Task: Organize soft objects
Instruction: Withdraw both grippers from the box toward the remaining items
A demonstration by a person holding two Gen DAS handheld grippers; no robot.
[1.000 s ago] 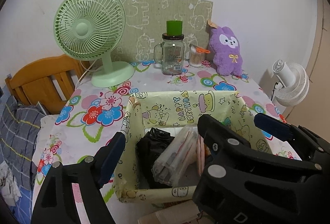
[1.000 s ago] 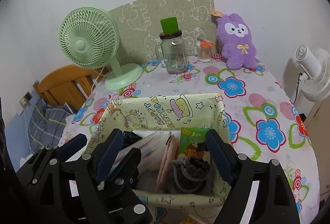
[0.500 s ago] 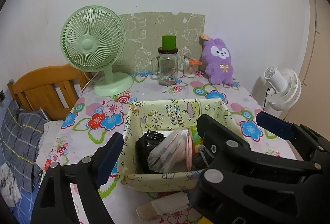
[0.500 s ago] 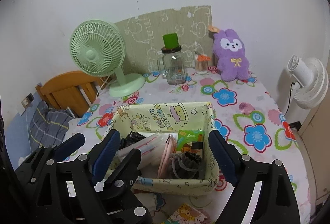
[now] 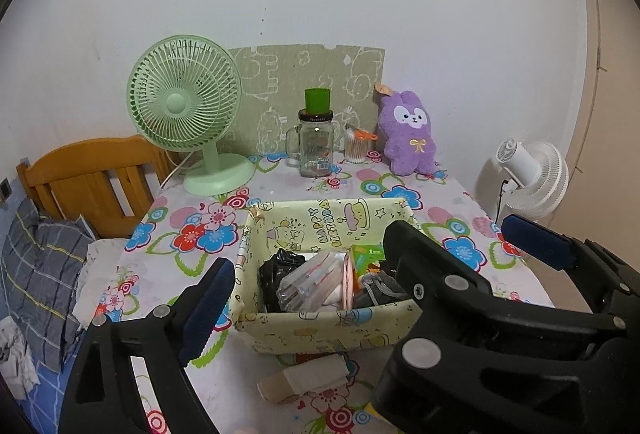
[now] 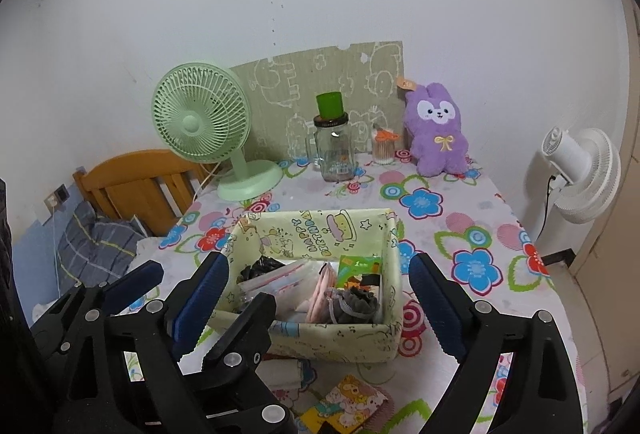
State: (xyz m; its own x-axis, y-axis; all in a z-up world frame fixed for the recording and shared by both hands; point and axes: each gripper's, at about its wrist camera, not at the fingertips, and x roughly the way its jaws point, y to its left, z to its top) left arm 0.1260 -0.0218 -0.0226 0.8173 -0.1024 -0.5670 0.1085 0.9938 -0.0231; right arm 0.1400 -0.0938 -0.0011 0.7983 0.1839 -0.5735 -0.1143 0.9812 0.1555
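Note:
A yellow patterned fabric basket (image 5: 320, 330) (image 6: 320, 344) stands mid-table. It holds a black bag (image 5: 276, 266), a clear plastic pouch (image 5: 308, 282), a pink item, a green packet (image 6: 358, 268) and a grey drawstring pouch (image 6: 354, 304). A purple plush bunny (image 5: 410, 132) (image 6: 438, 136) sits at the back against the wall. A beige rolled cloth (image 5: 304, 380) lies in front of the basket. My left gripper (image 5: 368, 266) and right gripper (image 6: 320, 308) are both open and empty, held in front of the basket.
A green desk fan (image 5: 188, 110), a glass jar with a green cup on it (image 5: 316, 138) and a cotton-swab cup (image 5: 356, 148) stand at the back. A white fan (image 6: 580, 174) stands right of the table. A wooden bed headboard (image 5: 88, 178) is left. A cartoon packet (image 6: 348, 404) lies at the front edge.
Both grippers have pulled back and up from the basket, so the basket looks smaller and its front wall and the cloth before it now show. Both stay open.

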